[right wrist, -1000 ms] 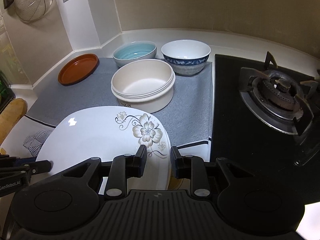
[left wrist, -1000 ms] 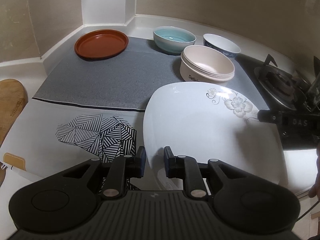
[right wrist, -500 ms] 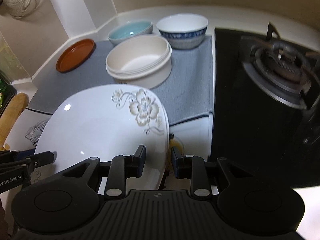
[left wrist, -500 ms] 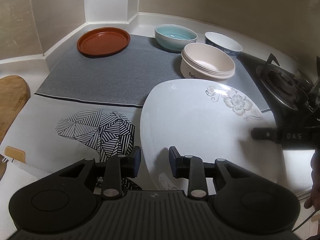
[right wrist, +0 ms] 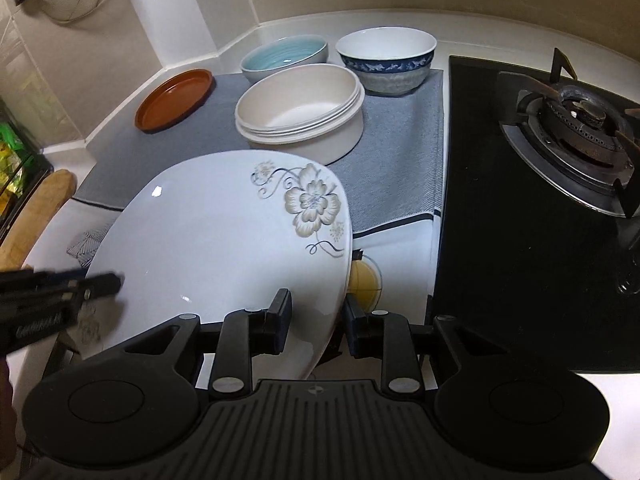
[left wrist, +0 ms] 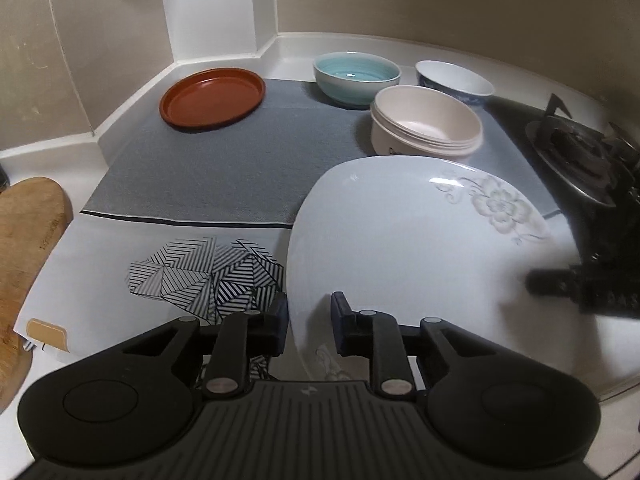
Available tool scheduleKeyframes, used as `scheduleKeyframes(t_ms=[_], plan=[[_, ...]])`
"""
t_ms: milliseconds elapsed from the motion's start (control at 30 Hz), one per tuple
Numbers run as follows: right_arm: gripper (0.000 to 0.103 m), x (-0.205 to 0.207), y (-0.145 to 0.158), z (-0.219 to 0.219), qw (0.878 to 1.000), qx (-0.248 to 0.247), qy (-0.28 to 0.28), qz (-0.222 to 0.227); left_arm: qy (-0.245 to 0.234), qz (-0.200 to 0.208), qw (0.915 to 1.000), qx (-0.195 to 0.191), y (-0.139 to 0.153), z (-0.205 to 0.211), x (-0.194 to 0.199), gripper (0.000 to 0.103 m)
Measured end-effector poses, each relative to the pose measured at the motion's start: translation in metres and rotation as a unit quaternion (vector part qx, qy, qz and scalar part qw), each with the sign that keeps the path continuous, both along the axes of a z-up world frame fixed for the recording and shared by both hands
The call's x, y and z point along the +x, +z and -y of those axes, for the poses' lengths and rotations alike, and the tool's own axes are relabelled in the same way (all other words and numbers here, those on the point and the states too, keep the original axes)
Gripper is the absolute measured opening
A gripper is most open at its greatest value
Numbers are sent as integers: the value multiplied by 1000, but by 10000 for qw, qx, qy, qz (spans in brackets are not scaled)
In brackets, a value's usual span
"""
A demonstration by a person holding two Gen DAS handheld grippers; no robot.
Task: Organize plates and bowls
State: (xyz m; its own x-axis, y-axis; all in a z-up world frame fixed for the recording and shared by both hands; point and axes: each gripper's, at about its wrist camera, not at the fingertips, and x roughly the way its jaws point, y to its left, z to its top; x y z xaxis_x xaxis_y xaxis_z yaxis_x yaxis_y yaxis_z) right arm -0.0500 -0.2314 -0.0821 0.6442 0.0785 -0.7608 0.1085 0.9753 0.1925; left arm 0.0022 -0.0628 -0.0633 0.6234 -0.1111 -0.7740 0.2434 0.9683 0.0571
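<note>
A large white plate with a flower print (left wrist: 400,240) (right wrist: 224,240) is held between both grippers, above the counter's front. My left gripper (left wrist: 308,320) straddles its left rim. My right gripper (right wrist: 316,312) straddles its right rim. Both sets of jaws stand a little apart around the rim. Beyond, on a grey mat (left wrist: 208,160), are a brown plate (left wrist: 212,98) (right wrist: 174,98), a teal bowl (left wrist: 356,76) (right wrist: 284,58), a stack of cream bowls (left wrist: 426,124) (right wrist: 300,112) and a blue-patterned white bowl (left wrist: 454,80) (right wrist: 386,60).
A black gas hob with a burner (right wrist: 576,120) lies to the right. A white mat with a black line pattern (left wrist: 200,272) lies under the plate's left. A wooden board (left wrist: 28,240) is at the far left. Walls close the back corner.
The plate has tilted and lifted slightly, both grippers moving with it. Both sets of jaws stand a little wider than a second ago.
</note>
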Motion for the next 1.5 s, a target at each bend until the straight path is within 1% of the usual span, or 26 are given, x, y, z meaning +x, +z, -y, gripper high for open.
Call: scheduleKeyframes(t_ms=[233,300,333,400,500,533,600,733,833,900,1000,1133,1200,1267,1367,1433,1467,1500], plan=[[29,6,-2,-4,9999,105,68,33,9,-56,9999,114,1,-7,3,27],[29,7,-2,-7,9998,119,130,46,18,-77,9999,97,2,-11,5,27],[29,7,-2,-8,9998,113,156,52,27,-90,9999,57,2,-14,7,29],[31,9,-2,-10,9998,102,178,51,42,-90,9999,-68,4,-18,8,30],[32,10,-2,-9,9998,81,166,8,62,-74,9995,-315,9,-26,13,35],[32,10,-1,-9,9999,66,131,13,83,-62,9991,-408,11,-30,16,37],[33,8,3,-7,10000,-49,4,18,121,-53,9983,-576,17,-38,21,38],[35,6,11,-6,9994,-203,-293,6,211,219,9960,-840,31,-60,36,38],[35,8,19,-12,9982,-426,-427,75,458,364,9927,-1055,38,-82,58,38],[35,10,28,-14,9970,-453,-599,182,661,449,9903,-1138,40,-95,78,38],[35,16,40,-19,9950,-518,-779,356,928,470,9859,-1314,38,-111,112,38],[35,21,55,-29,9930,-560,-925,482,1109,506,9813,-1487,28,-116,162,38],[35,20,59,-35,9923,-615,-946,502,1304,510,9780,-1548,22,-117,187,38],[35,18,63,-38,9916,-688,-976,506,1610,420,9716,-1685,12,-120,215,38],[35,13,70,-40,9898,-818,-1055,499,2035,149,9615,-1843,-5,-124,250,38],[35,11,74,-41,9883,-934,-1107,485,2202,15,9573,-1873,-14,-127,266,37],[35,11,75,-41,9878,-958,-1128,477,2199,-7,9567,-1909,-16,-127,270,36],[35,11,76,-42,9875,-971,-1153,470,2159,-15,9576,-1906,-16,-128,271,27]])
